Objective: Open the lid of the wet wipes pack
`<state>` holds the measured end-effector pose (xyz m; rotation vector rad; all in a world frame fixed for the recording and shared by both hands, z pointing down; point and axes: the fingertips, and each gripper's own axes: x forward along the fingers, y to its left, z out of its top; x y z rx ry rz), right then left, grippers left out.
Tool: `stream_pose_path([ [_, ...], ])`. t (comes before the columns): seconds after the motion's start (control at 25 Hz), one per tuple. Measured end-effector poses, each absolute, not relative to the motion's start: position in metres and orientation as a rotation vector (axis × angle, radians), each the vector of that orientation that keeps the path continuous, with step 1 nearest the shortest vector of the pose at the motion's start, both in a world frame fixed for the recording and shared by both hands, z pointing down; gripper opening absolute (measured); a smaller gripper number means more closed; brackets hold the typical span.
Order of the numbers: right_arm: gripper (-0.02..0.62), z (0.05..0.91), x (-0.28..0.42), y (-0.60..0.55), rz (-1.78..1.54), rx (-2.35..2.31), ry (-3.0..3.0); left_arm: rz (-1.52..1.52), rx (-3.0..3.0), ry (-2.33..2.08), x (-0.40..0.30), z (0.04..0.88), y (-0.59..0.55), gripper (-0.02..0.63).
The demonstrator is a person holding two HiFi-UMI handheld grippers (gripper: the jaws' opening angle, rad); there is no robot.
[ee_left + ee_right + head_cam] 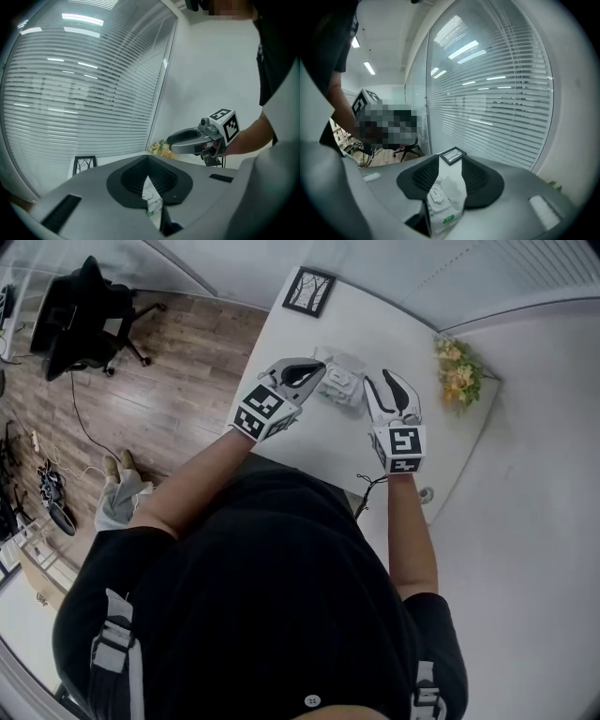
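White pack (342, 382) pinched in left tongs (317, 371), clamped in right tongs (380, 381). Lid (436, 195), facing right tongs, possibly open already; unclear.

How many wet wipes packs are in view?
1: the wet wipes pack, gripped between the left gripper and the right gripper over the table. The person's body could hide others.
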<state>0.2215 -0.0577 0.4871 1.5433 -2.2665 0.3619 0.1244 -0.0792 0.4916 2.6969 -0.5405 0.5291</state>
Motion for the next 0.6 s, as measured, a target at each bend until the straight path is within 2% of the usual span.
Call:
stream_pose_path([
  [0.44, 0.018, 0.381, 0.197, -0.023, 0.253, 1.656, -2.48, 0.351, 2.947, -0.39, 0.137, 0.394, -0.052, 0.005],
  [0.6, 0.011, 0.341, 0.189, -0.021, 0.183, 1.711, -2.529, 0.233, 2.994, -0.357, 0.142, 0.352, -0.048, 0.005],
])
